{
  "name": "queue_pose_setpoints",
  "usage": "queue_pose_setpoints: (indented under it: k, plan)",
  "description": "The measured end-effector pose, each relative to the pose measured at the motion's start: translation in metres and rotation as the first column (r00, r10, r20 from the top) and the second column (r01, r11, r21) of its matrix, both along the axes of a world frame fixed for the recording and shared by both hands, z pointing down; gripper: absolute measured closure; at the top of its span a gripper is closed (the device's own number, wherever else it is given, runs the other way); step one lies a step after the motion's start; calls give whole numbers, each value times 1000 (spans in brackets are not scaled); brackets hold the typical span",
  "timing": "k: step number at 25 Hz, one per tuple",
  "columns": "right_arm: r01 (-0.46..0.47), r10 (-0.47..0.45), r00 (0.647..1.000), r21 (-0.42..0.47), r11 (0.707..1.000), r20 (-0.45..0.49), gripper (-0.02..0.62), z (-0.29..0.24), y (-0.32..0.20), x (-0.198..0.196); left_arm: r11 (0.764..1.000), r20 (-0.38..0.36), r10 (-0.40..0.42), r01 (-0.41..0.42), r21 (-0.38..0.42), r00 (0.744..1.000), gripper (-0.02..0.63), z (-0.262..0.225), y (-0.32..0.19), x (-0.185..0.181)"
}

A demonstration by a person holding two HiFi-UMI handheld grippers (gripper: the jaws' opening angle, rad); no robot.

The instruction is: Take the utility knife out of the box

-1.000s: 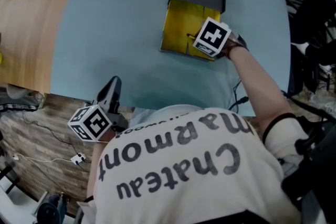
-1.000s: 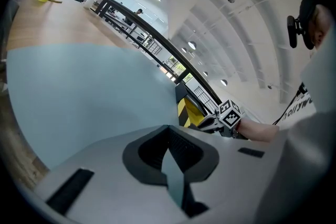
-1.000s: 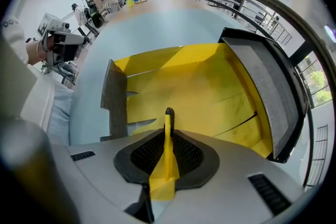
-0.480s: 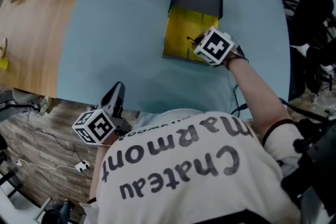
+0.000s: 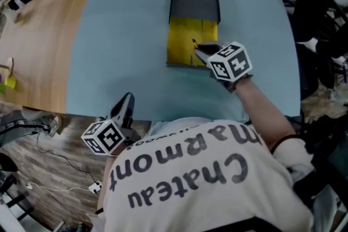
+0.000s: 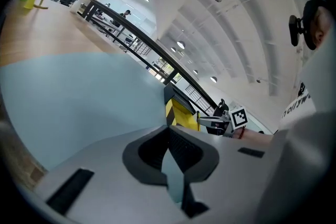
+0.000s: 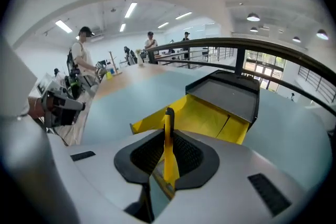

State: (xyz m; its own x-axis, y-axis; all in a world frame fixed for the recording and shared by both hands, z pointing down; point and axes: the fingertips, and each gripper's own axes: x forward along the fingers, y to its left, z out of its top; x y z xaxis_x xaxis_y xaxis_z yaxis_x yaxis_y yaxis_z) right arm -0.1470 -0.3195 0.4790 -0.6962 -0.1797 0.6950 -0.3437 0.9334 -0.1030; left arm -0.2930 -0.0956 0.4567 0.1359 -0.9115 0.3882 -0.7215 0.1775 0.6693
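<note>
An open box [image 5: 184, 41] with a yellow inside and a black lid [image 5: 194, 0] lies on the teal mat at the far middle; it also shows in the right gripper view [image 7: 210, 115]. My right gripper [image 5: 201, 50] hangs over the box's near right corner, raised off it. Its jaws are shut on a thin yellow utility knife [image 7: 168, 157] that stands on edge between the pads. My left gripper [image 5: 124, 105] is at the mat's near edge, far left of the box, jaws closed with nothing in them [image 6: 170, 149].
The teal mat [image 5: 119, 35] covers most of the table; bare wood [image 5: 38, 35] lies to its left. A small yellow-green object [image 5: 10, 82] sits at the wood's left edge. Cables lie on the floor below. People stand at benches far behind.
The right gripper has lifted off the box and rolled, its marker cube turning, with the knife still in its jaws. The left gripper has risen slightly.
</note>
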Motion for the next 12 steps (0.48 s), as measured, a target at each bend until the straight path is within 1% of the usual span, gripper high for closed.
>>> queue_pose_setpoints:
  k: [2,4,6,8,10,12]
  plan:
    - [-33,33,998,-4,999,55,520,-8,8,3,1000,-1,22,-22,6,1000,603,-1,0,2]
    - [-62,60,988,14,998,139,521,-23,11,5,999,2,50,-50,14,999,603,-4,-2,7]
    - [-108,104,965,2,994,240,521,-40,14,8,996,6,81,-81,22,997,603,-7,-5,14]
    - [-165,169,935,-39,986,312,521,-50,16,17,993,10,110,-110,28,994,603,-8,-6,22]
    - [-221,239,905,-92,971,353,520,-52,17,33,990,14,139,-139,30,990,603,-9,-5,29]
    - [-266,298,881,-137,954,368,521,-51,20,49,986,19,164,-164,29,986,603,-10,-4,33]
